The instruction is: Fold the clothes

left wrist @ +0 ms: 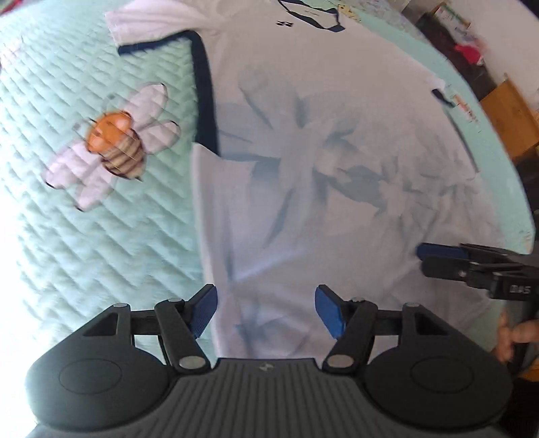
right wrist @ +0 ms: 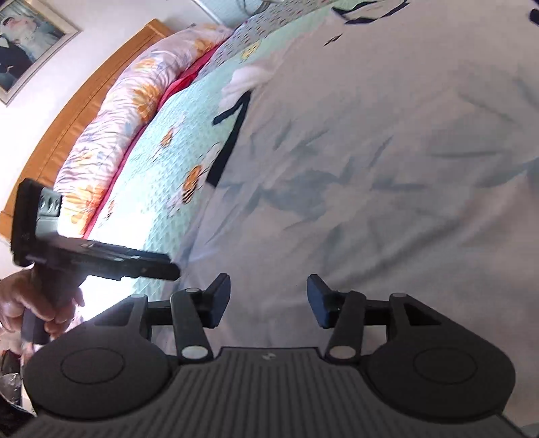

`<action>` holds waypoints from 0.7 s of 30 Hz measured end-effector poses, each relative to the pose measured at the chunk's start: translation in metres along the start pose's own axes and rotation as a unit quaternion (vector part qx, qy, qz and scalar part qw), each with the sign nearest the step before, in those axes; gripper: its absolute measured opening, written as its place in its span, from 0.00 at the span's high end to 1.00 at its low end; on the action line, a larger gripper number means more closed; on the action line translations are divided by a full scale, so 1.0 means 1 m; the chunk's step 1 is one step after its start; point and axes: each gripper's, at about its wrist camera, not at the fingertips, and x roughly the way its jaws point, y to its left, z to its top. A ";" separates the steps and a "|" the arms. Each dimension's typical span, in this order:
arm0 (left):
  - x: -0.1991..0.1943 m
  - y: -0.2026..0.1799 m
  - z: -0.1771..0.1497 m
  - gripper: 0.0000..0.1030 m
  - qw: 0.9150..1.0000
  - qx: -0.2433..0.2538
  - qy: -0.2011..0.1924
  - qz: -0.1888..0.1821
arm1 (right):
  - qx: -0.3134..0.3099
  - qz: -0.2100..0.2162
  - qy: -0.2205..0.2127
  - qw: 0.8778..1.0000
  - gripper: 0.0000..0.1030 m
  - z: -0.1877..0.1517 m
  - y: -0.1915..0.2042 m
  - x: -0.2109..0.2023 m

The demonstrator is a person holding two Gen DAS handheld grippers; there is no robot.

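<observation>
A white T-shirt (left wrist: 337, 161) with a pale blue leaf print and navy trim lies spread flat on a mint quilted bedspread (left wrist: 101, 236). Its collar (left wrist: 313, 15) is at the far end and one sleeve (left wrist: 161, 27) reaches out to the left. My left gripper (left wrist: 266, 303) hovers open over the near left part of the shirt, nothing between its blue pads (left wrist: 202, 310). My right gripper (right wrist: 267, 289) is open too, over the shirt (right wrist: 387, 168) near its hem. Each gripper shows in the other's view: the right gripper (left wrist: 422, 259) at the right edge, the left gripper (right wrist: 170, 264) at the left.
The bedspread (right wrist: 161, 188) carries bee-and-flower patches (left wrist: 114, 145). A floral duvet (right wrist: 111, 128) lies along the wooden headboard (right wrist: 77, 101), with a framed picture (right wrist: 27, 43) on the wall above. Wooden furniture (left wrist: 508, 114) stands past the bed's far side. A hand (right wrist: 37, 303) grips the left tool's handle.
</observation>
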 end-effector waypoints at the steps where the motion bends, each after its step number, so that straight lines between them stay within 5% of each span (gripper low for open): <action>1: 0.006 -0.001 -0.003 0.35 1.000 0.000 0.014 -0.013 | -0.010 0.010 0.006 1.000 0.49 -0.005 0.004 0.003; 5: 0.006 0.002 -0.024 0.38 0.998 0.037 0.019 0.042 | -0.053 0.103 0.099 0.988 0.47 -0.034 0.036 0.053; 10: -0.029 0.026 -0.028 0.38 0.992 -0.002 0.025 0.125 | -0.082 0.149 0.084 0.982 0.47 -0.036 0.063 0.044; 13: -0.039 0.014 -0.017 0.37 0.999 -0.024 -0.008 0.034 | -0.080 0.117 0.059 0.988 0.46 -0.028 0.053 0.032; 16: -0.011 -0.009 -0.008 0.37 0.998 -0.011 -0.003 -0.059 | -0.064 0.109 0.087 0.988 0.46 -0.037 0.043 0.044; 18: 0.010 -0.001 -0.016 0.38 0.999 -0.009 0.010 -0.050 | -0.101 0.142 0.098 0.980 0.46 -0.051 0.053 0.058; 19: 0.017 0.009 -0.022 0.44 0.999 -0.014 0.015 -0.040 | -0.128 0.154 0.101 0.974 0.45 -0.057 0.061 0.063; 21: 0.009 0.038 -0.034 0.85 0.996 -0.073 0.006 -0.048 | -0.148 0.169 0.110 0.968 0.44 -0.062 0.069 0.067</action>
